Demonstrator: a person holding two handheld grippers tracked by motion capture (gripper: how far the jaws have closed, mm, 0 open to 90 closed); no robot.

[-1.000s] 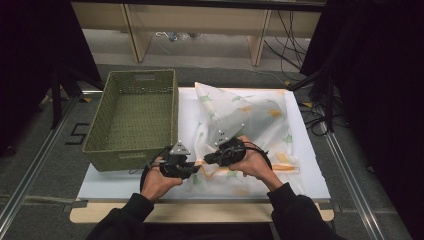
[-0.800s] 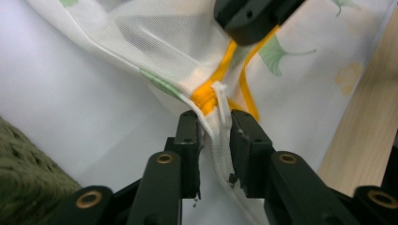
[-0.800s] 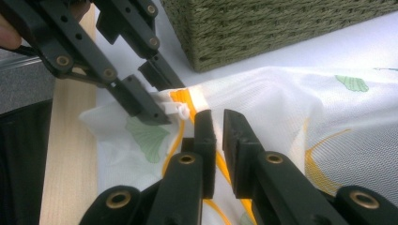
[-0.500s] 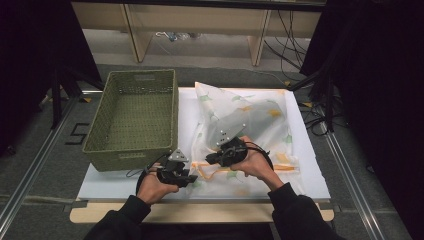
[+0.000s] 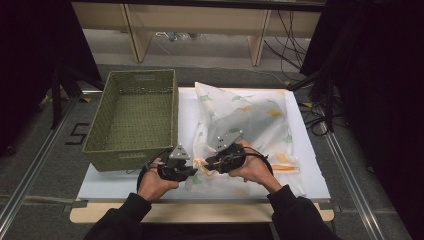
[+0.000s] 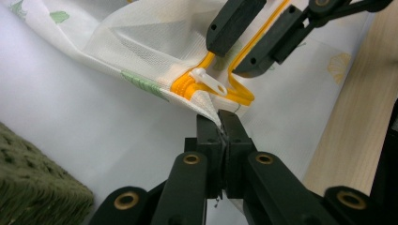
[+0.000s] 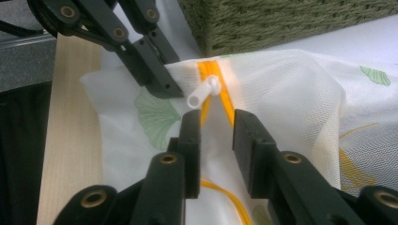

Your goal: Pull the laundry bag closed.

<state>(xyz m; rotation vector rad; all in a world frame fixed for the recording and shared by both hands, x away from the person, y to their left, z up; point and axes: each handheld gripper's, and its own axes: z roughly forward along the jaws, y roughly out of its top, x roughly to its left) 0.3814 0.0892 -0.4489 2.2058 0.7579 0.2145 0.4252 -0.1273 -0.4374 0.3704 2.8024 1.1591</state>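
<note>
Mesh bag (image 5: 250, 117) near table's front edge (image 5: 200, 212): left gripper (image 6: 224, 123) clamps its corner; right gripper (image 7: 217, 123) agape astride zipper (image 7: 213, 93); basket (image 5: 135, 117) empty.

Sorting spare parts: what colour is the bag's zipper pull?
White zipper pull on a yellow zipper, clearest in the left gripper view.

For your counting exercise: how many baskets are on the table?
1. The green woven basket stands at the table's left, beside the white mesh bag. Nothing suggests another hidden.
</note>
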